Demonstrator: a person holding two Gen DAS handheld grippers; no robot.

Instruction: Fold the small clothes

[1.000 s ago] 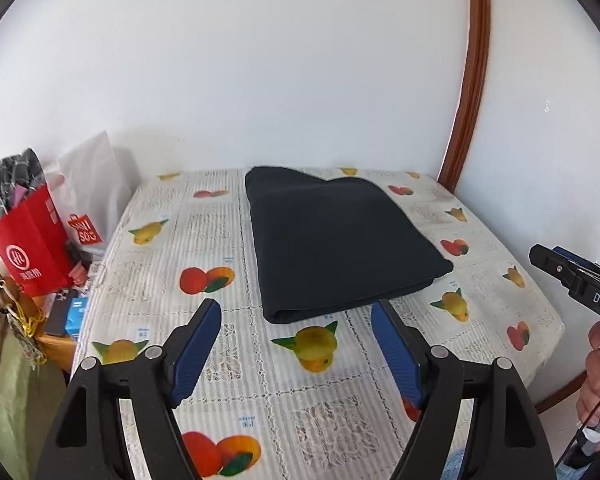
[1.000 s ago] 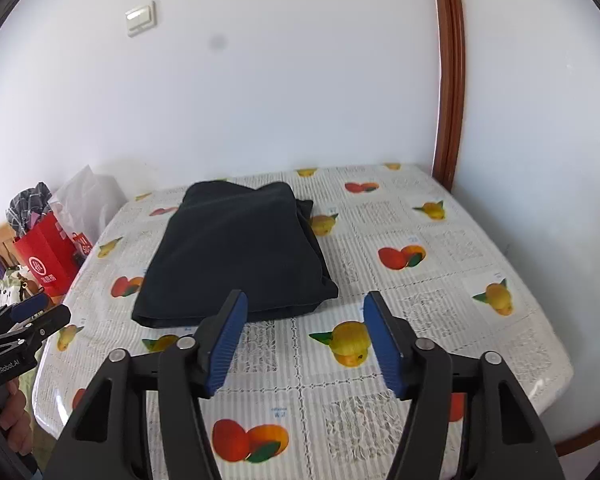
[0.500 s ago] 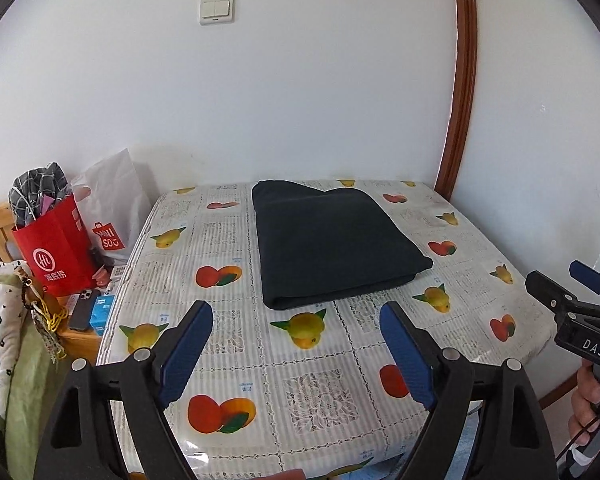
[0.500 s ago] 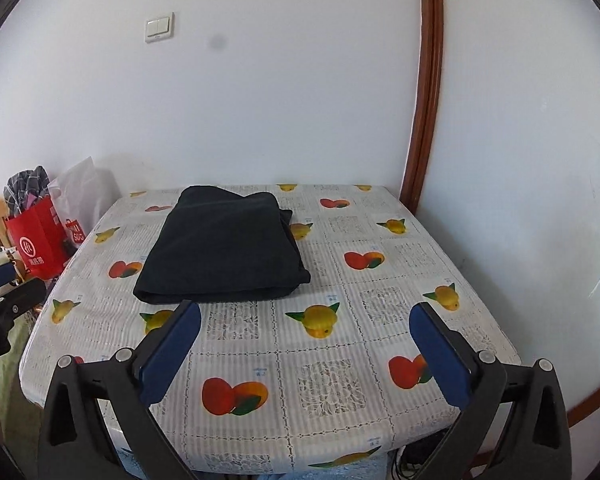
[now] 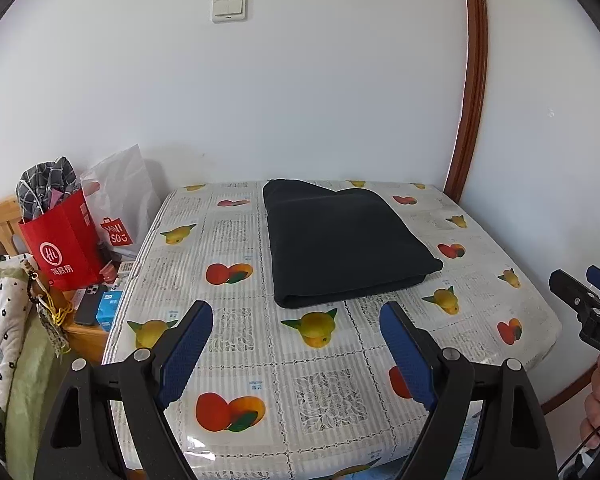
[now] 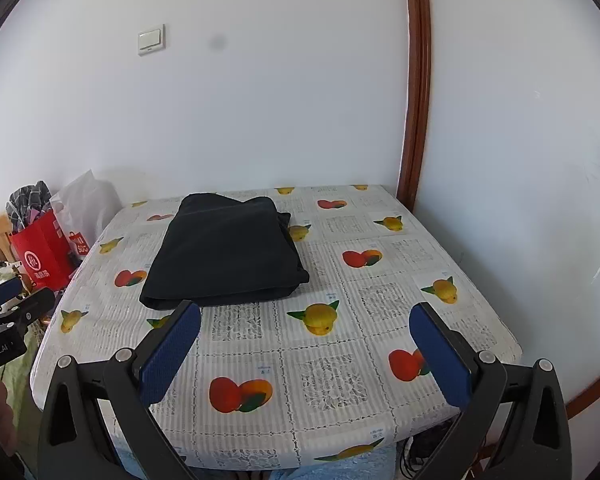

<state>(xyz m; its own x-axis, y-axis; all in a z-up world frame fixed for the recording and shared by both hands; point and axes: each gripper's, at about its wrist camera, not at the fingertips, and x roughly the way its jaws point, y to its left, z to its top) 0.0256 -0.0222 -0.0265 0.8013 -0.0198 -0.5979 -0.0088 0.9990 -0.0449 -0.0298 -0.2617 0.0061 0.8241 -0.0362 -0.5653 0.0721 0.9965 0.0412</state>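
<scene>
A dark garment [image 5: 342, 242] [image 6: 226, 250] lies folded into a neat rectangle on the far middle of the table [image 5: 324, 380] [image 6: 340, 364], which wears a fruit-print cloth. My left gripper [image 5: 296, 320] hangs open over the table's near part, short of the garment, nothing between its blue pads. My right gripper [image 6: 306, 322] is wide open too, held back from the garment's near edge and empty. Each gripper shows at the edge of the other's view, a hand on its handle.
White walls close the table's far and right sides, with a brown door frame [image 5: 472, 92] in the corner. Left of the table stand a red paper bag [image 5: 60, 240] and a white plastic bag [image 5: 120, 200] on a wooden piece of furniture, with a phone [image 5: 88, 308] and small boxes.
Both grippers drew back from the folded garment toward the table's near edge and rose slightly. The right gripper's jaws spread much wider; the left's opened slightly. The garment lies unmoved.
</scene>
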